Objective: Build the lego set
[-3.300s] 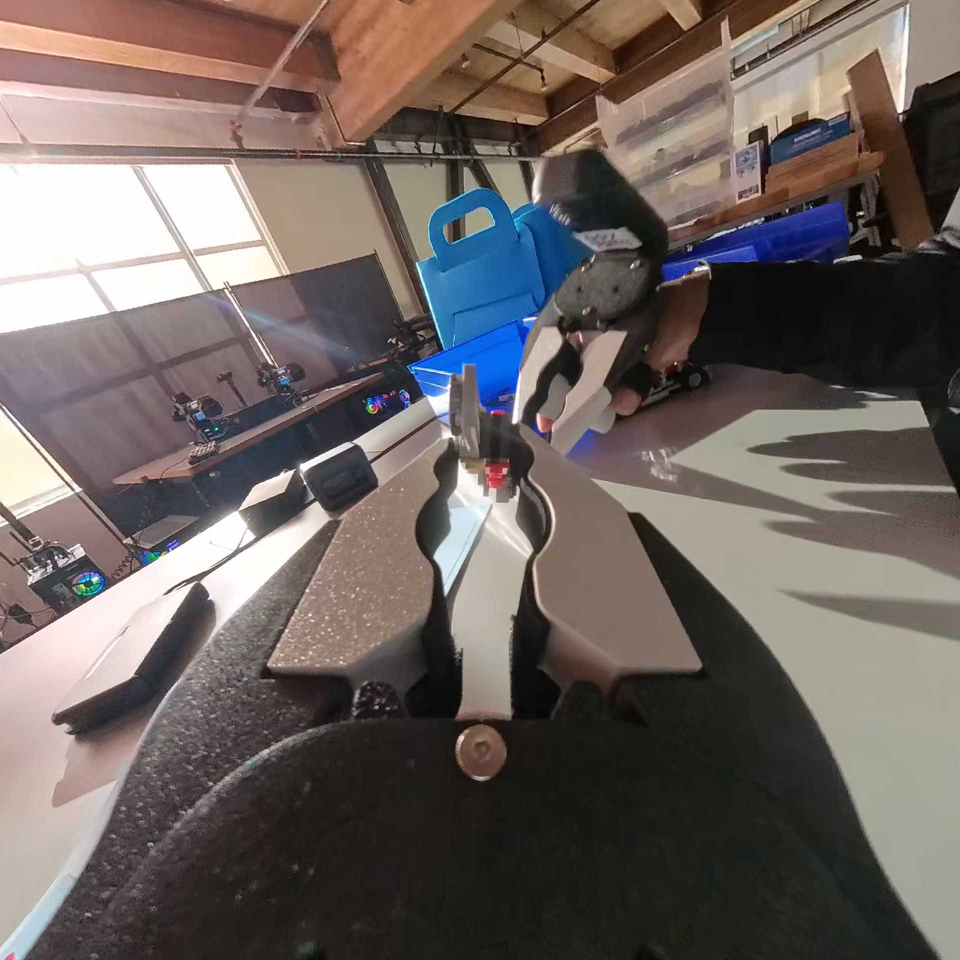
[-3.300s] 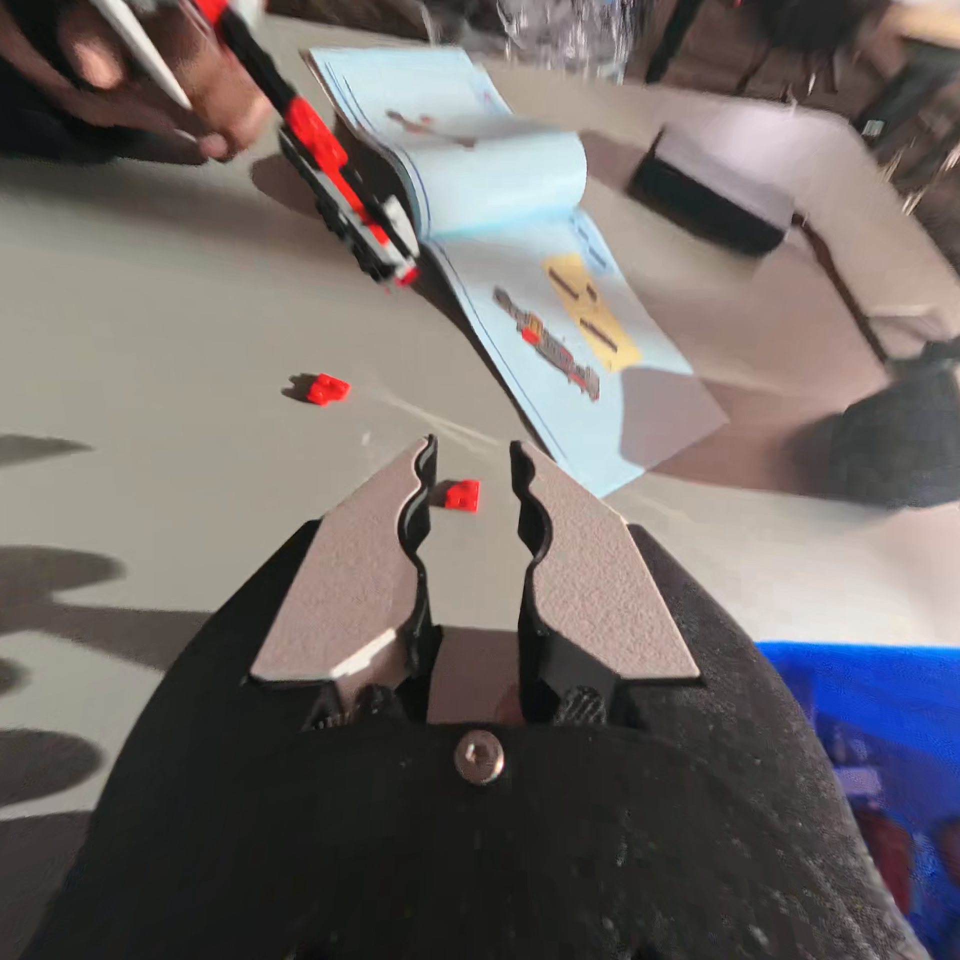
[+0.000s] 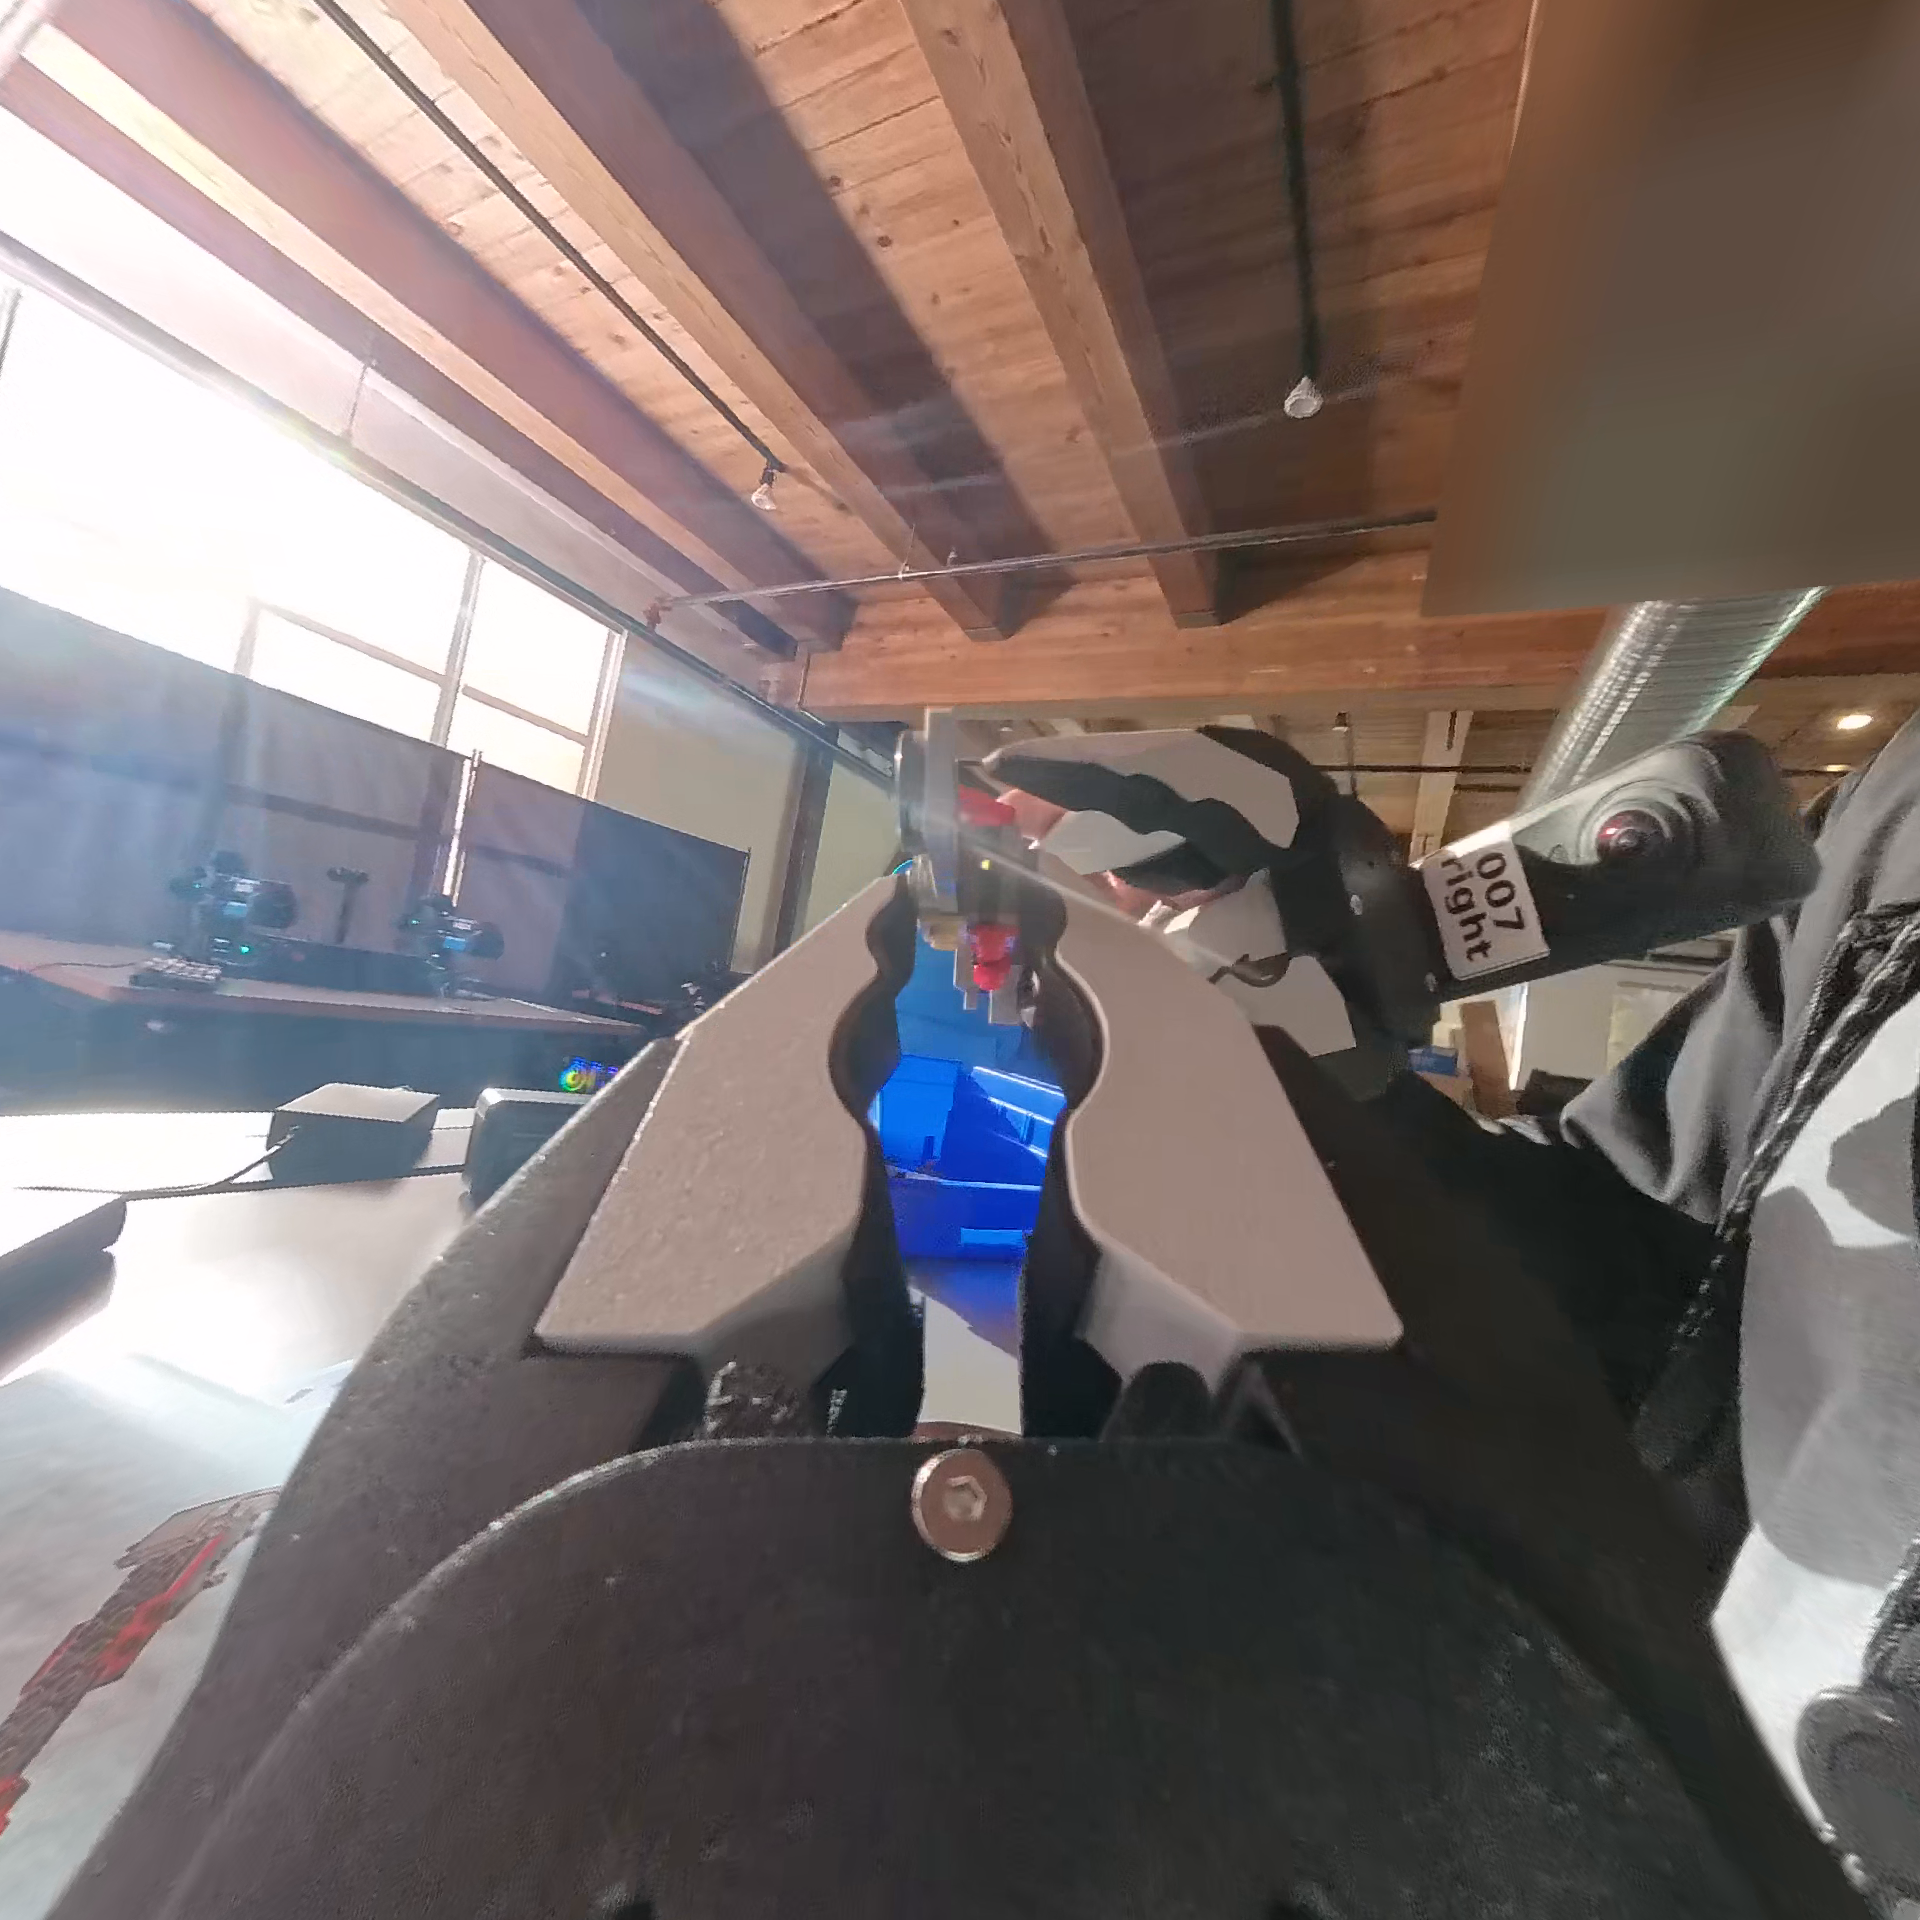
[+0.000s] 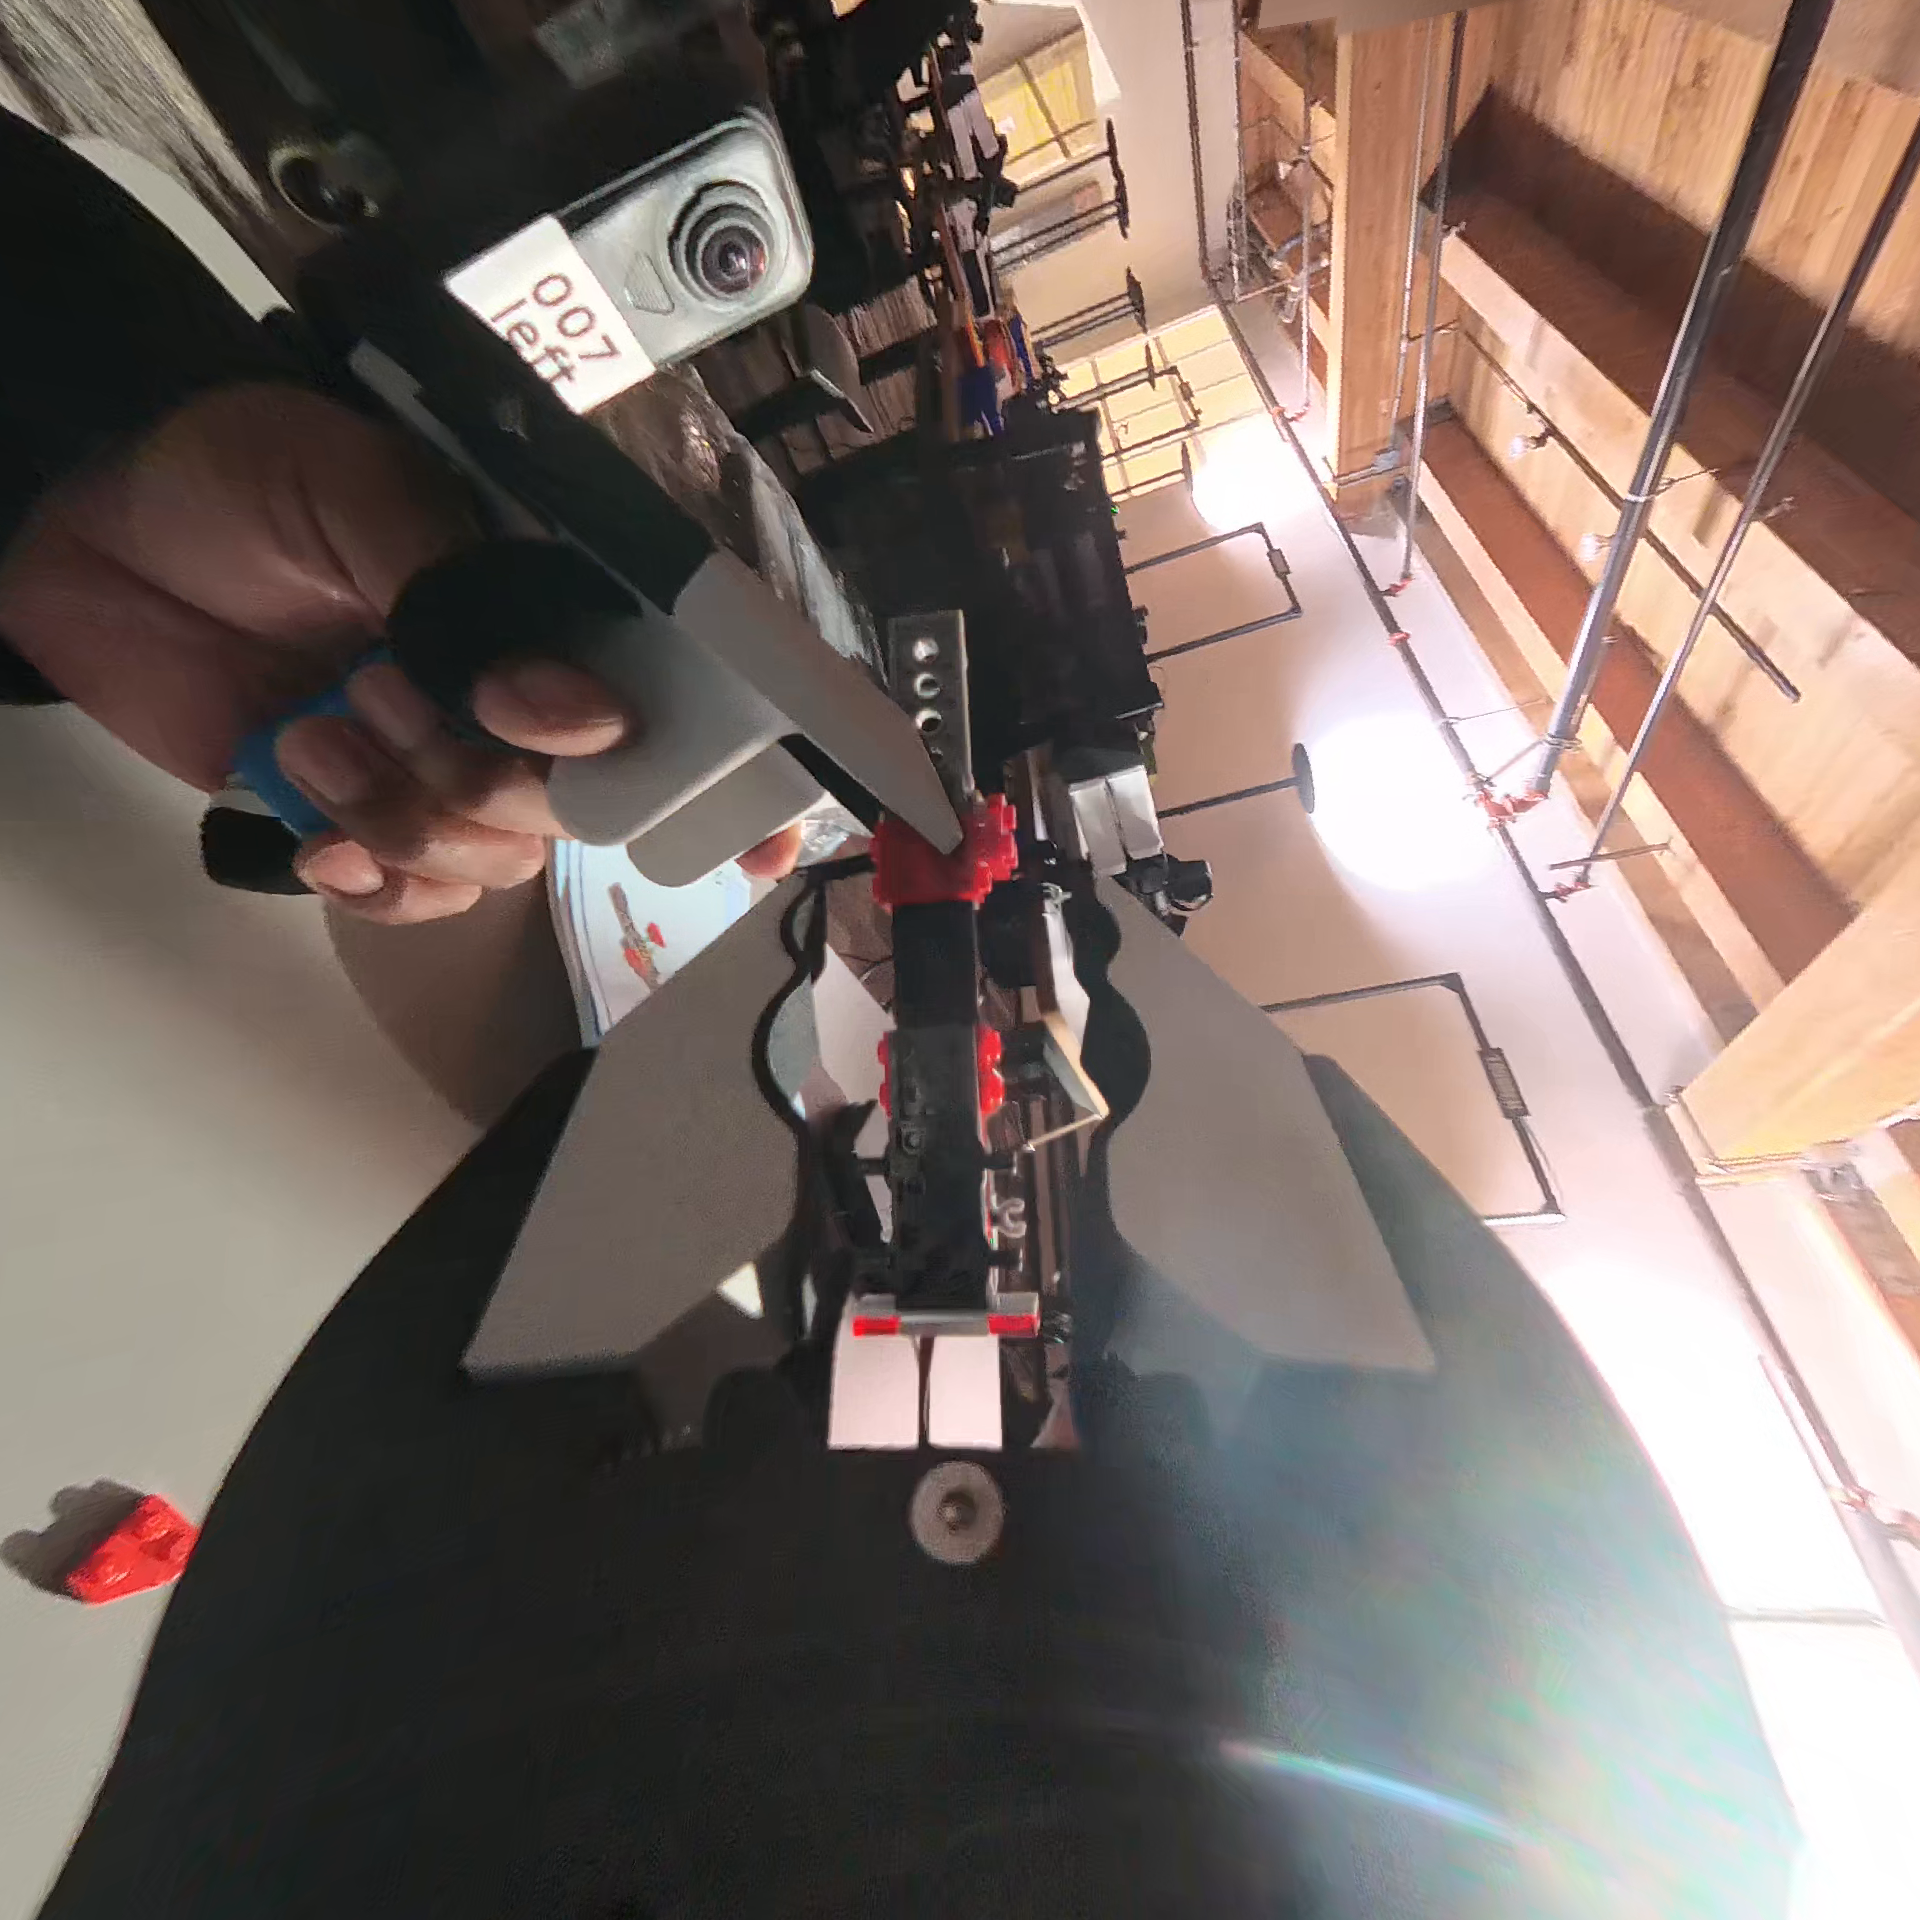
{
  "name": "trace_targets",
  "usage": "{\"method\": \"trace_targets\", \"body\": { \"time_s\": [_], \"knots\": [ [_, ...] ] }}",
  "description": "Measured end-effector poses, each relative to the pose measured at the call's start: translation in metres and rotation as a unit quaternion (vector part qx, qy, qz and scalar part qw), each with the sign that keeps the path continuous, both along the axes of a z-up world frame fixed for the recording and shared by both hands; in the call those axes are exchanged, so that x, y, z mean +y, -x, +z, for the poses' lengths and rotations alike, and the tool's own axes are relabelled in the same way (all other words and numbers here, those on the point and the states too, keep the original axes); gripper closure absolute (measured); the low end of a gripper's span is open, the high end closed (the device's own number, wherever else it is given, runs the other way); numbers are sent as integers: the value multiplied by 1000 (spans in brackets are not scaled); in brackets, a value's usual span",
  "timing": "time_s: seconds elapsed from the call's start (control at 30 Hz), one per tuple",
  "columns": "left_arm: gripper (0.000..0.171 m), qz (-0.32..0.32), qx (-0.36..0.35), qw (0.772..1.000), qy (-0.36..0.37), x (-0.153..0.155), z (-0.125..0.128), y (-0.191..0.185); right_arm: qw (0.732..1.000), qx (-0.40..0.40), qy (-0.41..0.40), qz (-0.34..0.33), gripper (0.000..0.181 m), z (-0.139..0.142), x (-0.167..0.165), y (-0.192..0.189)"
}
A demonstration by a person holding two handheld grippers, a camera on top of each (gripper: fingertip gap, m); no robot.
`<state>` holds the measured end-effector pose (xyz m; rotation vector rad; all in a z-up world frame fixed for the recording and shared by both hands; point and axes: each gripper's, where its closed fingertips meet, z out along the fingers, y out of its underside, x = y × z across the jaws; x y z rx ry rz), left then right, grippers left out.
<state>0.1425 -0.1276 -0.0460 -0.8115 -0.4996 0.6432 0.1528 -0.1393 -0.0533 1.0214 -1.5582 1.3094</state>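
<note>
Left wrist view shows the left gripper (image 3: 971,935) clamped on the long black, grey and red lego model (image 3: 961,862), lifted above the pale table (image 3: 156,1299), while the right gripper (image 3: 1003,805) pinches a small red lego brick (image 3: 982,805) against the model's upper end. Right wrist view shows its grey fingers (image 4: 665,1122) standing wide around the model, a loose red lego brick (image 4: 130,1548) on the table, and an open light-blue instruction booklet (image 4: 634,935) farther back.

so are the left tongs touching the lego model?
Touching. The right wrist view shows a left tongs finger with its tip pressed onto the red bricks of the lego model.
</note>
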Motion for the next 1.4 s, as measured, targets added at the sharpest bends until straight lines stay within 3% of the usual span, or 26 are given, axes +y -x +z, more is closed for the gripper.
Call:
{"method": "trace_targets", "body": {
  "time_s": [0.03, 0.37, 0.67, 1.4],
  "knots": [
    [151, 6, 2, 1000, 7, 1, 0, 0, 1000, 7, 1, -9, 131, -1, -3, 1],
    [152, 34, 10, 999, 37, 1, -1, -3, 999, 32, -14, -40, 130, -7, -22, 0],
    [151, 44, 6, 998, 51, 3, -3, 0, 998, 44, -11, -39, 149, -8, -25, 1],
    [151, 65, -24, 995, 67, 0, -11, 7, 992, 118, -28, -37, 150, -14, -26, 7]
  ]
}}
